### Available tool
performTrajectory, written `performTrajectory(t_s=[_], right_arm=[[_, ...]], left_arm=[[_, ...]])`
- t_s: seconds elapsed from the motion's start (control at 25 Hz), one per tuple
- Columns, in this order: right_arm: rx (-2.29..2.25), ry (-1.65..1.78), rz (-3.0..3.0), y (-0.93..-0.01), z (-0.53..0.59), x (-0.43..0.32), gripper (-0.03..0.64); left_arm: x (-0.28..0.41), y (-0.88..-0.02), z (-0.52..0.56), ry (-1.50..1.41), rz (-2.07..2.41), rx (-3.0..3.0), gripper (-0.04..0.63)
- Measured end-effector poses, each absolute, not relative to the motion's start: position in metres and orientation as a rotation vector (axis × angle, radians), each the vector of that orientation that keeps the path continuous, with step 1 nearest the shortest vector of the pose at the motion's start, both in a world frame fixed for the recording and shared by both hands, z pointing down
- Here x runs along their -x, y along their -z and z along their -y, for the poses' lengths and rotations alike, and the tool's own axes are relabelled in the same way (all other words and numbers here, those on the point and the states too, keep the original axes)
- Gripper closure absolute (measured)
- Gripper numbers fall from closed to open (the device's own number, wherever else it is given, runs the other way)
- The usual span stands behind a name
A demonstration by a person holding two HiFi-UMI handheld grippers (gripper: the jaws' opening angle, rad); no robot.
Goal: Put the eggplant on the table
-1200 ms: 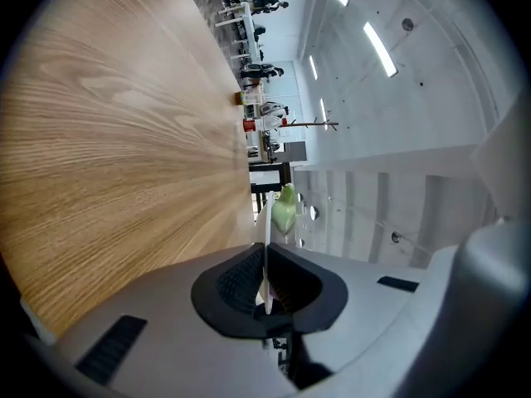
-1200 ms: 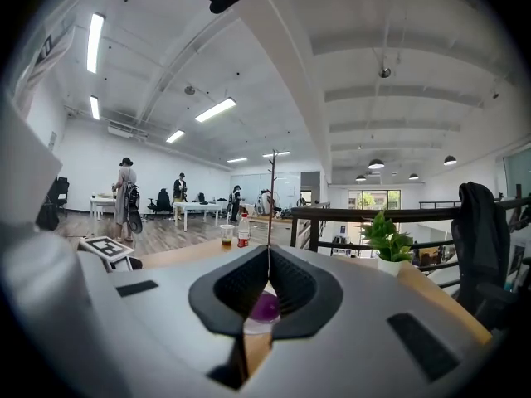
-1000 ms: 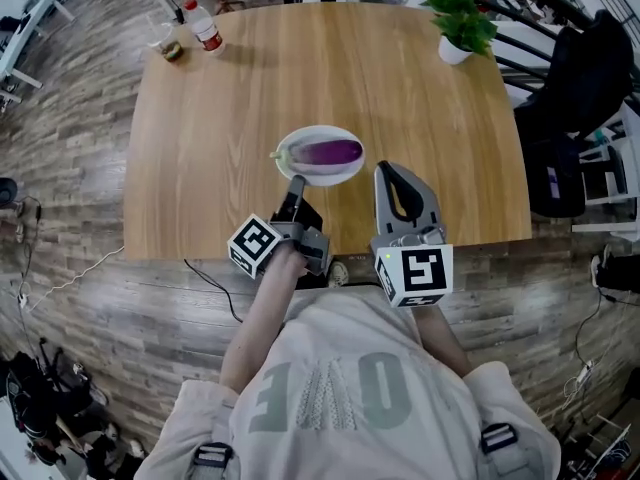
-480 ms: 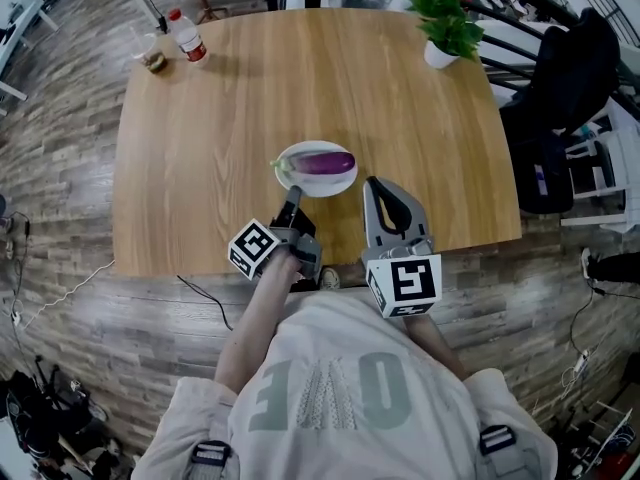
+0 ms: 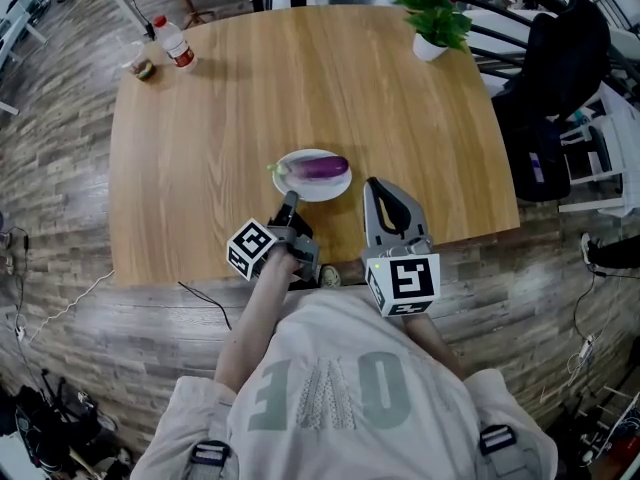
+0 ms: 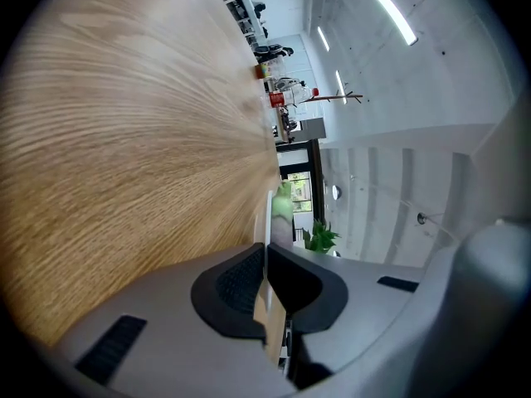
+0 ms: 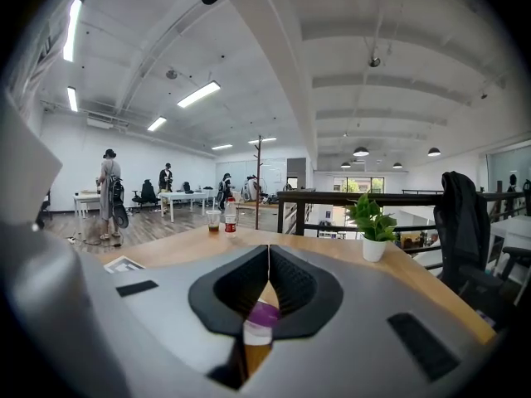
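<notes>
Beside the plate (image 5: 335,189), left gripper (image 5: 290,201) points nearly level, jaws apparently together.

Jaws of left tool (image 6: 265,251) together, empty; eggplant (image 6: 283,204) on plate (image 6: 267,212) just ahead; table (image 6: 124,139) alongside.

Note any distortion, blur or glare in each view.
Head view: fisheye bows the table edges; even light, sharp eggplant. Left gripper view: picture rolled sideways, wood grain smeared near the lens, black corners. Right gripper view: ceiling lights bright white, black corners, plant sharp.
</notes>
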State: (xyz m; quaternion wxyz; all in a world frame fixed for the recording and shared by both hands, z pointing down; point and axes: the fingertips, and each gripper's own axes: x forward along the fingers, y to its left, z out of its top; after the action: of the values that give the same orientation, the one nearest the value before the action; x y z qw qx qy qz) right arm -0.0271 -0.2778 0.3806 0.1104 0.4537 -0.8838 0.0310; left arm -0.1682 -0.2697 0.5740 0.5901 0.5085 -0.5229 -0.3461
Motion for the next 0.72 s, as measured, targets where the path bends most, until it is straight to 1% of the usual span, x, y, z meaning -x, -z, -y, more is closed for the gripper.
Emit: performTrajectory(t_s=[0.72], right_arm=[[-1.413, -0.120, 2.557, -0.382, 0.264, 0.011, 0.598]], left_arm=[[0.169, -0.596, 0.266, 0.737, 1.254, -1.074, 0.577]])
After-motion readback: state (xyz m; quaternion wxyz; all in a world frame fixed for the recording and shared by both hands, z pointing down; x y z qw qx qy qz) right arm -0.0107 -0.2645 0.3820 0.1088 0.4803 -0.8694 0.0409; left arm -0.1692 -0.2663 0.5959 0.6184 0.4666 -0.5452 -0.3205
